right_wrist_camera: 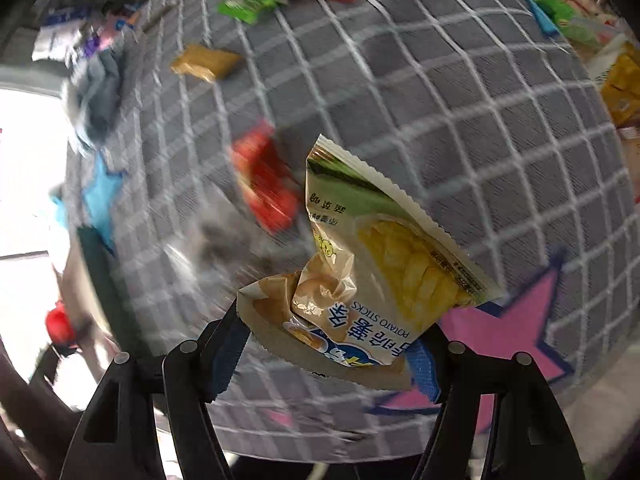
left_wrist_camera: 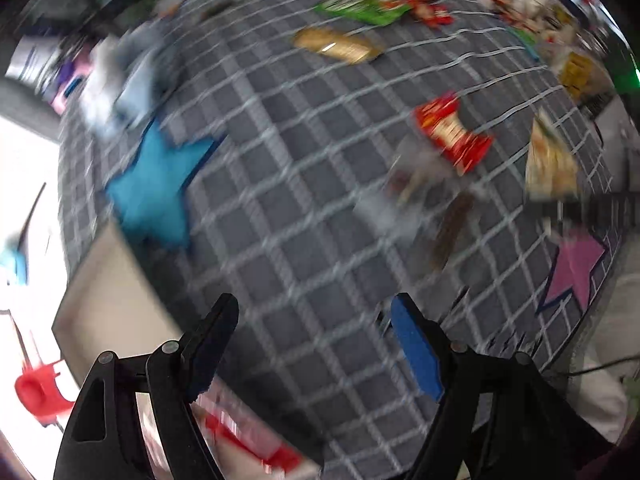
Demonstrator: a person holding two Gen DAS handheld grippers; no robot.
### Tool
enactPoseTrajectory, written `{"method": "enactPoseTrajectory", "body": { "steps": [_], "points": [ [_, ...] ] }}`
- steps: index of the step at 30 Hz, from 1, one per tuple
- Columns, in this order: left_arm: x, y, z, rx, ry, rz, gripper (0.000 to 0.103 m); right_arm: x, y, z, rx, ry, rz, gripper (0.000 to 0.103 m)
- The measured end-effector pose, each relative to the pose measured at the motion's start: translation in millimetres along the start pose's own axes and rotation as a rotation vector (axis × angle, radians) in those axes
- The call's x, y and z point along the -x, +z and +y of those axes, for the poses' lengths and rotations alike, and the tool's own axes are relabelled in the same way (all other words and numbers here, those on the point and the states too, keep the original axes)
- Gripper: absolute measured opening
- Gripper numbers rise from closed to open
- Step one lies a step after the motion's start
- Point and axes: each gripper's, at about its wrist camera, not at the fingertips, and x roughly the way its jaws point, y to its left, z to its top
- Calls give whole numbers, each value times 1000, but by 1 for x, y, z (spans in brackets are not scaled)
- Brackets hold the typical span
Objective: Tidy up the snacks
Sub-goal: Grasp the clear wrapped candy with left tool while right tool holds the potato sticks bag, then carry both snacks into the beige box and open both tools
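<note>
Carrying step, I judge: right claw (right_wrist_camera: 328, 348) pinching the potato-sticks bag (right_wrist_camera: 384, 272) above the pink star (right_wrist_camera: 508, 320) — left claw (left_wrist_camera: 320, 344) spread, empty — next, a sorting spot.

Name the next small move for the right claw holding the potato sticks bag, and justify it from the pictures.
Probably carry the potato sticks bag toward a sorting spot before letting go: the right claw has it pinched and lifted above the checked cloth, while the left claw is open and holds nothing.
</note>
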Motion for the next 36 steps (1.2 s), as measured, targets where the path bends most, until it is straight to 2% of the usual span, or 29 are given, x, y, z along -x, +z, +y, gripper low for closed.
{"method": "enactPoseTrajectory", "body": {
  "steps": [5,11,16,17,19,20,22,30,36],
  "points": [
    [-17,42,-22,-96,-19,-19,82,-2,-18,-19,45,-68,3,72],
    [-49,71,-49,-163,-29,26,82,-4,-27,-42,14,-53,16,72],
    [-70,77,-61,-193,-9,82,79,-15,-21,-44,-4,-36,25,72],
    [-69,79,-59,-172,-37,74,75,-17,-21,-47,0,-36,28,72],
    [-70,82,-57,-139,-98,79,44,-21,-17,-46,3,-35,34,72],
    [-67,83,-56,-132,-96,67,34,-23,-17,-48,6,-34,40,72],
    [-67,84,-54,-121,-107,75,31,-26,-18,-49,15,-38,43,72],
    [-54,50,-16,40,-150,65,31,-24,-24,-34,36,-20,33,72],
    [-28,2,3,121,-153,37,31,-20,-32,-7,65,-5,37,72]
  ]
}}
